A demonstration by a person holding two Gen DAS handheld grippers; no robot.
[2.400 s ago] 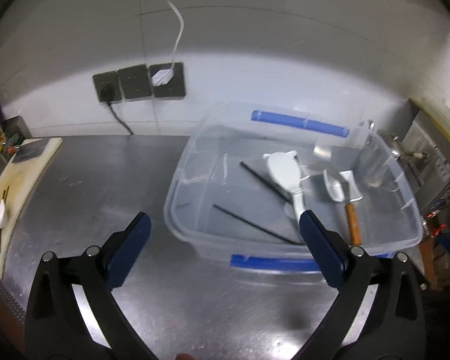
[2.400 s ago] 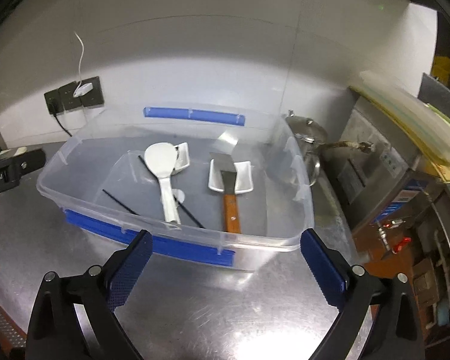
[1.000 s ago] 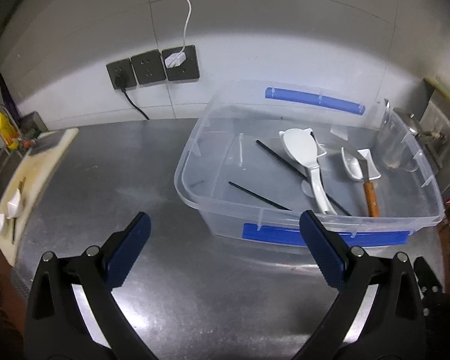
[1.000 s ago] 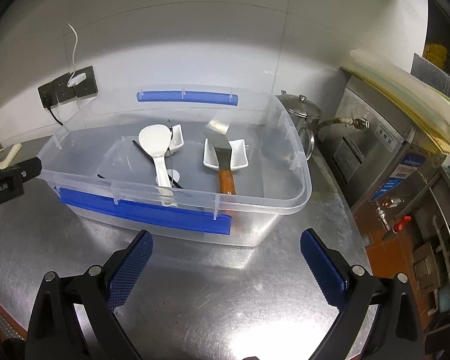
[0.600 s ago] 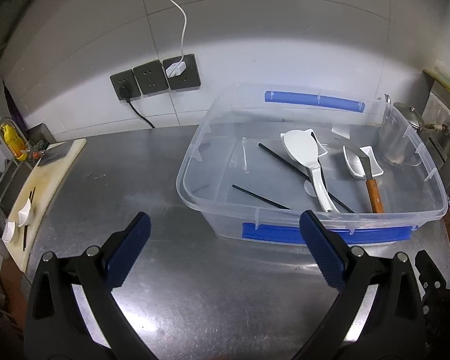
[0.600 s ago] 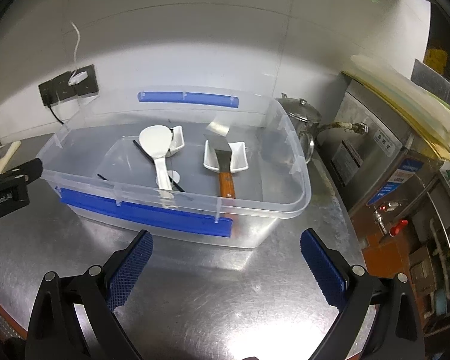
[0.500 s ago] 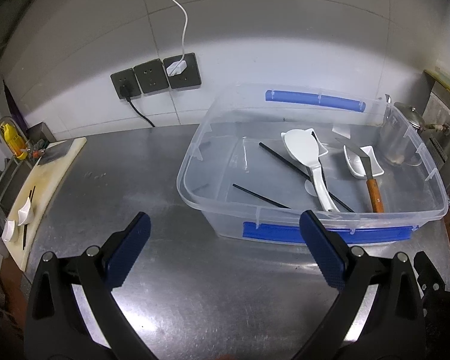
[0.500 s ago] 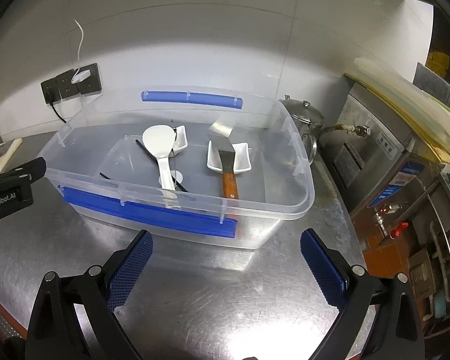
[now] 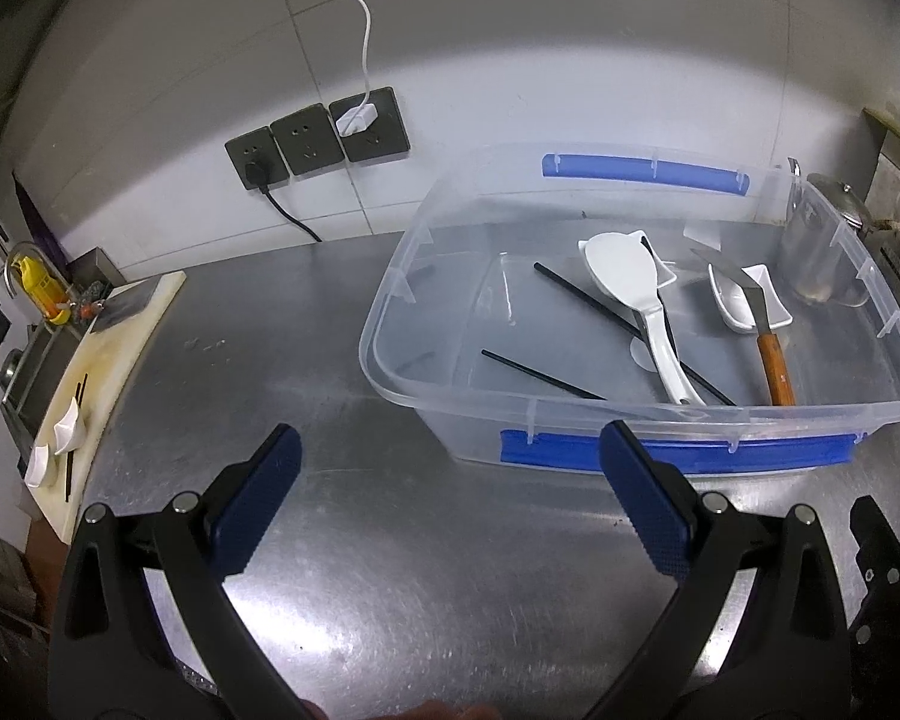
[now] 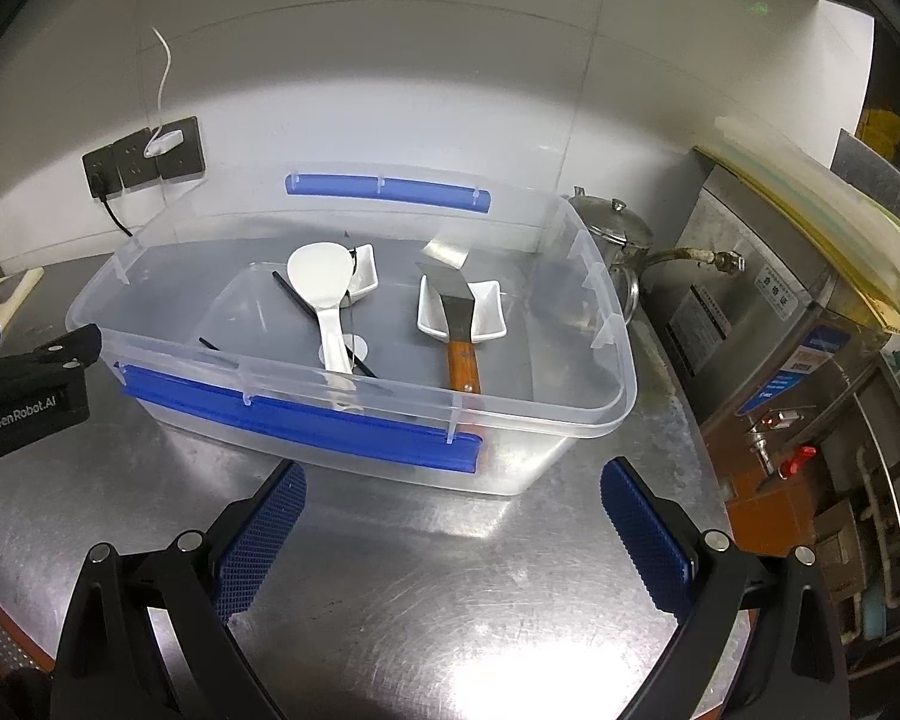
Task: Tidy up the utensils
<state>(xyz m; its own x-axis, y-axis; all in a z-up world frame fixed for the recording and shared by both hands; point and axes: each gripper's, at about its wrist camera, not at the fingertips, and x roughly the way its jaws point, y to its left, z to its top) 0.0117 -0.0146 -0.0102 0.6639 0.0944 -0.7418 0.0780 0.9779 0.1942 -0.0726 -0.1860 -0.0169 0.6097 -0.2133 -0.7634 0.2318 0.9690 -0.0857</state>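
Holding a white rice paddle (image 10: 324,282), the clear bin (image 10: 606,324); both tongs released.

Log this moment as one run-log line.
left gripper: open, empty | right gripper: open, empty | clear bin: holds rice paddle, spatula, chopsticks | both grippers over steel counter

Your steel counter (image 9: 342,396) carries the clear bin (image 9: 384,324) — cutting board (image 9: 120,348) well left, kettle (image 10: 615,234) just right.

Overhead light pools bright on the white tiled wall (image 10: 390,78) and glares off the brushed steel desk (image 9: 390,600); fisheye corners fall to black, straight edges bow; focus stays sharp throughout both views.
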